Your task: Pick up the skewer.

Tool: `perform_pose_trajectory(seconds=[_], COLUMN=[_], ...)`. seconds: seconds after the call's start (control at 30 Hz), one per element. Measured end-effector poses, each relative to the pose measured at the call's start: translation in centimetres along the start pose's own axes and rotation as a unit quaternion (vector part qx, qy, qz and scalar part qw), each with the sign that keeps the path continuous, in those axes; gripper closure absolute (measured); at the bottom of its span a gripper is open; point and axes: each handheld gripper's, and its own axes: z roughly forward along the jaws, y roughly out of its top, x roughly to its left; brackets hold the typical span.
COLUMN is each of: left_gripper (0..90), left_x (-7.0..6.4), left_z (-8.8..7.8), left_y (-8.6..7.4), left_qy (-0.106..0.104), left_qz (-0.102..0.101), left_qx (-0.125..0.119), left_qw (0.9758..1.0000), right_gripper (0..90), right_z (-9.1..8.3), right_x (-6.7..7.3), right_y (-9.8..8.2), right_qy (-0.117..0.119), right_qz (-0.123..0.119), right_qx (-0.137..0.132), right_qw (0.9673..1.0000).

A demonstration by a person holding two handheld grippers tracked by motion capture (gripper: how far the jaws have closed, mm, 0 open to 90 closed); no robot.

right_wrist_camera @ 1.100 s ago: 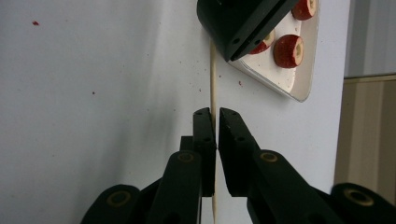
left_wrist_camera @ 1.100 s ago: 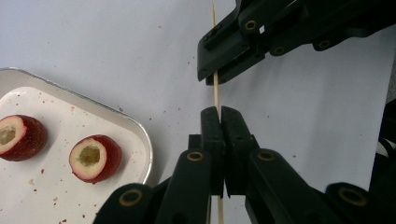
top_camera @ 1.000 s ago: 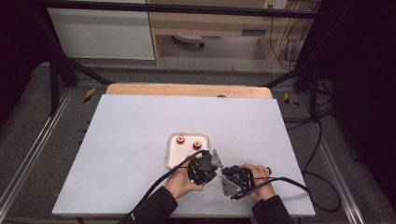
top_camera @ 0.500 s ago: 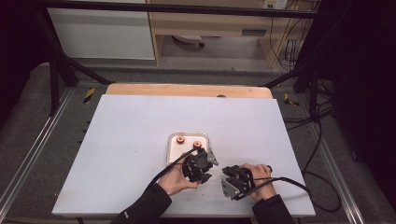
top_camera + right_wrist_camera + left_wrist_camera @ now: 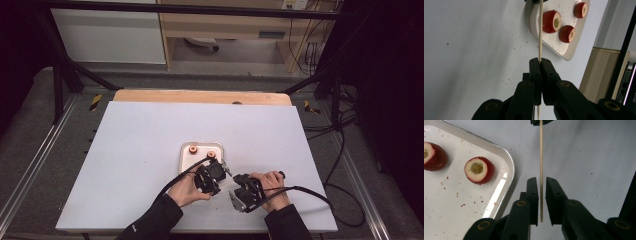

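A thin wooden skewer [image 5: 540, 30] runs between my two grippers, just off the front right corner of a white tray [image 5: 192, 159]. My right gripper [image 5: 539, 61] is shut on one end of the skewer [image 5: 540, 157]. The other end lies between the jaws of my left gripper [image 5: 541, 182], which have just been closing; a gap remains and the pads do not press on it. Red cored fruits [image 5: 479, 170] [image 5: 552, 21] lie in the tray [image 5: 506, 162]. In the high view, the left gripper [image 5: 225, 170] and right gripper [image 5: 235, 181] meet near the table's front edge.
The white table top [image 5: 140, 150] stretches wide to the left and behind the tray. A wooden board edge [image 5: 200, 96] lines the far side. Cables [image 5: 310, 192] trail off to the right, and metal frame bars [image 5: 60, 85] stand at the sides.
Both hands stay almost in place at the tray's front right corner; nothing else has visibly moved.
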Motion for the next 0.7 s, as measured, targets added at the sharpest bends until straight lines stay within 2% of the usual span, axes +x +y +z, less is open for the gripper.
perform_pose_trajectory(seconds=[0.03,0.13,0.23,0.37,0.43,0.53,0.57,0.63,0.67,0.7], left_gripper=[84.7,87.3,87.8,88.1,88.2,88.3,88.3,88.3,88.3,88.4], left_x=[-0.02,-0.08,-0.14,-0.24,-0.31,-0.37,-0.39,-0.43,-0.4,-0.35], left_z=[0.02,0.04,0.11,0.18,0.2,0.21,0.19,0.22,0.21,0.14], left_y=[0.04,0.14,0.15,0.2,0.21,0.12,0.06,-0.21,-0.42,-0.67], left_qy=[-0.001,0.0,0.003,0.008,0.011,0.012,0.013,0.02,0.02,0.02], left_qz=[0.0,-0.003,-0.007,-0.01,-0.012,-0.014,-0.014,-0.013,-0.015,-0.015], left_qx=[0.001,0.003,0.009,0.012,0.012,0.008,0.007,0.005,0.002,0.0], left_qw=[1.0,1.0,0.9999,0.9998,0.9998,0.9998,0.9998,0.9997,0.9997,0.9997], right_gripper=[88.8,88.8,88.8,88.8,88.6,87.9,86.7,77.4,77.4,73.9], right_z=[0.03,-0.01,-0.01,-0.22,-0.23,-0.28,-0.27,-0.31,-0.31,-0.39], right_x=[-0.19,-0.06,-0.12,-0.01,-0.12,-0.04,-0.1,-0.45,-0.45,-0.58], right_y=[0.19,0.32,0.35,0.41,0.42,0.42,0.39,0.07,0.07,-0.14], right_qy=[-0.002,0.001,-0.002,-0.003,-0.006,-0.006,-0.007,-0.001,-0.001,0.002], right_qz=[-0.013,-0.014,-0.021,-0.017,-0.024,-0.013,-0.008,0.054,0.054,0.081], right_qx=[-0.002,0.006,0.0,0.004,-0.001,-0.001,-0.002,0.002,0.002,0.003], right_qw=[0.9999,0.9999,0.9998,0.9999,0.9997,0.9999,0.9999,0.9985,0.9985,0.9967])
